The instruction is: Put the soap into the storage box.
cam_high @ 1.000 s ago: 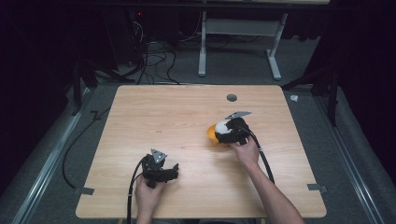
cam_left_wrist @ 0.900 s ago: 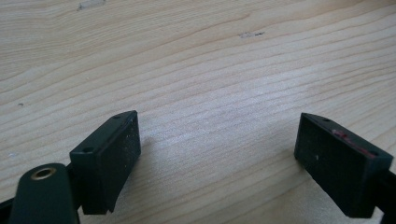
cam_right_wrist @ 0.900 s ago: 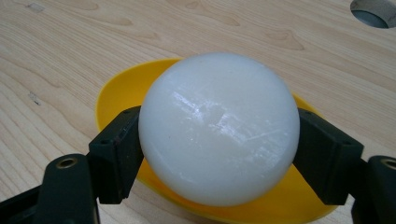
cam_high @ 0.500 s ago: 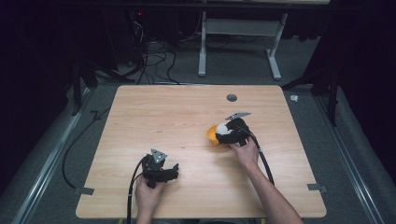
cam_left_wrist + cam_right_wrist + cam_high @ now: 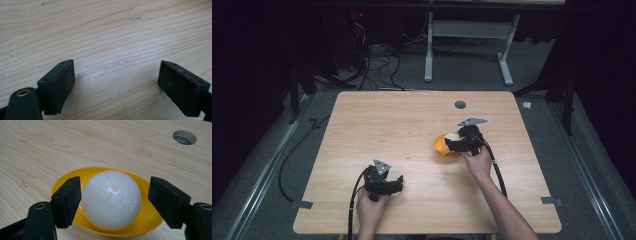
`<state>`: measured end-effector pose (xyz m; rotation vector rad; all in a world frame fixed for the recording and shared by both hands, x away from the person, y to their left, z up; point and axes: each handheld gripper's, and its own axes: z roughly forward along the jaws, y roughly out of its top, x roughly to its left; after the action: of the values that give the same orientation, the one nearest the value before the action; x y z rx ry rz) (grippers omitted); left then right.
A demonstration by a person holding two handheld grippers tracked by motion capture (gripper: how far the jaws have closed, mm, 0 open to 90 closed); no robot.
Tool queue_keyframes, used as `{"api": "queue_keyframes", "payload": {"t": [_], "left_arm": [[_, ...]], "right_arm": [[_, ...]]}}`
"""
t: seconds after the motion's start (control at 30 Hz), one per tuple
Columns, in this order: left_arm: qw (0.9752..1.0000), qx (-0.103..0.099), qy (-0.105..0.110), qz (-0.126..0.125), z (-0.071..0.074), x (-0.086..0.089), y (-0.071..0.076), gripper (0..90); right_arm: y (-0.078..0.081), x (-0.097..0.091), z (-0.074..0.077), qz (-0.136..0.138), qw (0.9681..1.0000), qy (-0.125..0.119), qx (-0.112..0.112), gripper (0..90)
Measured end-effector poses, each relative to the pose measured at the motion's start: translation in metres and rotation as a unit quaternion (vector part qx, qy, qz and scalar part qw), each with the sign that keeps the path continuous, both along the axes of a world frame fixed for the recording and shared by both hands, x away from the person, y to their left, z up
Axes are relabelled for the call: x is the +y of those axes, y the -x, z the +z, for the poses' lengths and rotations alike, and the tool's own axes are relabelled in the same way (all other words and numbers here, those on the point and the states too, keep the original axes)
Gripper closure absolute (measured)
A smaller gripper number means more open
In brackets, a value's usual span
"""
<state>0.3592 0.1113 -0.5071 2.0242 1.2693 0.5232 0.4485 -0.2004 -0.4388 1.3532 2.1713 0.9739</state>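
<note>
- My right gripper (image 5: 113, 202) shows matte black jaws flecked with pale dust.
- Between them, a glossy white ball (image 5: 111, 199), faint scuff lines catching the light.
- It sits in a bright yellow bowl (image 5: 147, 220).
- The table (image 5: 387, 125) is light wood with wavy brown grain.
- My left gripper (image 5: 120, 87) is black too, with a red smear along one jaw's edge.

floor: grey carpet (image 5: 272, 165) | desk frame (image 5: 467, 45) (white) | room: dark
</note>
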Motion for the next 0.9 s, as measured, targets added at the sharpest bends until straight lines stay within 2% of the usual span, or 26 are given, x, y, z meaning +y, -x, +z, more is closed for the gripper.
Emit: {"api": "queue_keyframes", "payload": {"t": [0.1, 0.63, 0.9], "left_arm": [[1.0000, 0.000, 0.000, 0.000, 0.000, 0.000, 0.000, 14.8], [1.0000, -0.001, 0.000, 0.000, 0.000, 0.000, 0.000, 14.9], [1.0000, 0.000, 0.000, 0.000, 0.000, 0.000, 0.000, 14.8]], "right_arm": [[0.001, -0.002, 0.003, -0.001, 1.0000, -0.007, -0.004, 27.6], [0.011, -0.007, 0.012, 0.004, 0.9998, -0.009, -0.017, 27.8], [0.022, -0.015, 0.013, 0.004, 0.9996, -0.016, -0.021, 28.1]]}}
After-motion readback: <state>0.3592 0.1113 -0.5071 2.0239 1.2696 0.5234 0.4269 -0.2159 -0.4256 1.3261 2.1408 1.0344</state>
